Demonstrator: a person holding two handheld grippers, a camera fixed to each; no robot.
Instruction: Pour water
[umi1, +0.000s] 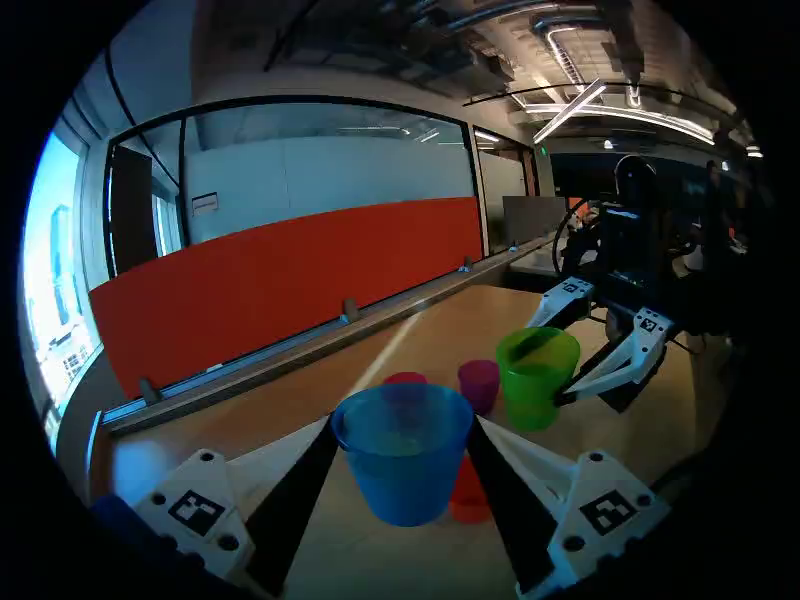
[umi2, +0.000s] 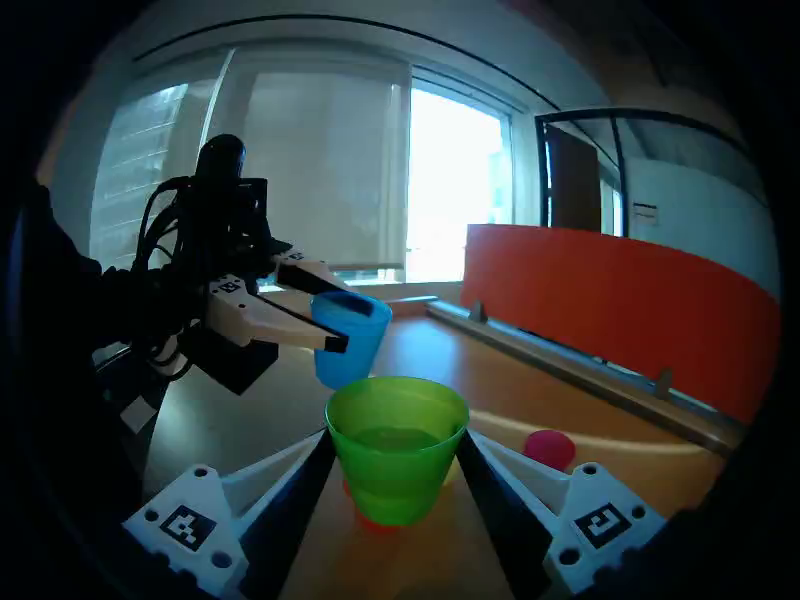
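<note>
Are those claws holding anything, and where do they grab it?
Left gripper clamps a translucent blue plastic cup by its side walls below the rim; right gripper likewise holds a translucent green plastic cup.

Open-plan office or lab workspace. Long wooden desktop (umi1: 440, 335) backed by an orange divider panel (umi1: 300, 285) set in a metal rail (umi1: 300, 347) with small brackets. Behind it, a glass-walled room (umi1: 330, 165) with a paper notice (umi1: 204, 203) on the pane and a dark door (umi2: 572, 180). Unfinished ceiling with exposed ducts (umi1: 560, 45) and linear strip lights (umi1: 568, 112). Tall windows (umi2: 455, 185), one covered by a pale roller blind (umi2: 310, 180).
</note>
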